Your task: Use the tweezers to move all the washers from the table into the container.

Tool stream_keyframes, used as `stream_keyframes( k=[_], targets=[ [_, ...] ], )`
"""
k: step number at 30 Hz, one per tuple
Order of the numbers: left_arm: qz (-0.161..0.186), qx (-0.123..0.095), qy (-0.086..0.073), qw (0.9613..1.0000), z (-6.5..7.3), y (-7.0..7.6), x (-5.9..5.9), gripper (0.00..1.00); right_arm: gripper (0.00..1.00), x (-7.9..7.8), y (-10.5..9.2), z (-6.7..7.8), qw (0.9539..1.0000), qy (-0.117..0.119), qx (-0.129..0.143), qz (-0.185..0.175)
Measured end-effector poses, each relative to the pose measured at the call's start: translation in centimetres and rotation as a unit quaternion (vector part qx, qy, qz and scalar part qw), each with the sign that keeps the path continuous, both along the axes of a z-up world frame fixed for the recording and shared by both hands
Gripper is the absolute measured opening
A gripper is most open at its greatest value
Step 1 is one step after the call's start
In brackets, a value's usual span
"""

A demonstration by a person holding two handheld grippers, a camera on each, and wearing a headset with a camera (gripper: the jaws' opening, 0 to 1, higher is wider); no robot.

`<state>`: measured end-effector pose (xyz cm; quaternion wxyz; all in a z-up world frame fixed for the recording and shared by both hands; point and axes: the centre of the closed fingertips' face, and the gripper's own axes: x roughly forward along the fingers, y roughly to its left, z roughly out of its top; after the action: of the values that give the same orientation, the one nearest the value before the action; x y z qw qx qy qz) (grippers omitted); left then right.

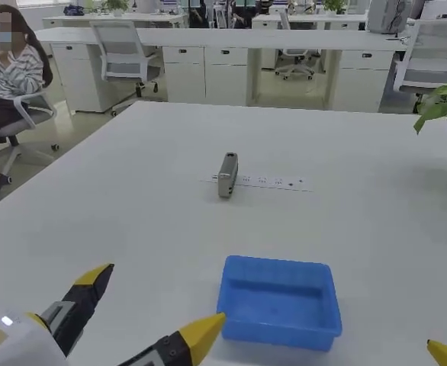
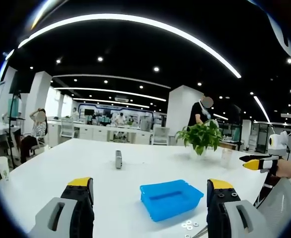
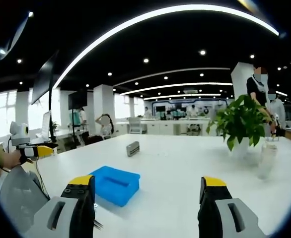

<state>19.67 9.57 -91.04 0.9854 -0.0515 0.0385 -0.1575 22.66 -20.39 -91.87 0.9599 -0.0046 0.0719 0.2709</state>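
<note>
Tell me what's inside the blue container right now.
The blue container shows a bare blue floor in the head view; its near wall hides a strip of it. The washers lie on the table outside.

White table [image 1: 132, 206], blue container [image 1: 281, 328], grey device [image 1: 228, 174], washers [image 2: 188, 225]
</note>
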Motion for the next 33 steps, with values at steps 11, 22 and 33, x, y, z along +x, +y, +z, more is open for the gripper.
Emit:
stream_keyframes(
  k=[11,22,33],
  targets=[
    [-0.008,0.006,0.028,0.9996,-1.0,-0.1,0.0,0.99,0.82,-0.1,-0.2,-0.2,0.9999,0.008,-0.009,-0.002],
    [-0.019,0.019,0.048,0.9985,-1.8,-0.5,0.0,0.97,0.78,-0.1,-0.3,-0.9,0.9994,0.024,-0.026,-0.002],
    [-0.015,0.019,0.079,0.9966,-2.5,0.0,0.0,0.97,0.78,-0.1,0.0,-1.1,0.9986,0.047,-0.026,0.005]
  ],
)
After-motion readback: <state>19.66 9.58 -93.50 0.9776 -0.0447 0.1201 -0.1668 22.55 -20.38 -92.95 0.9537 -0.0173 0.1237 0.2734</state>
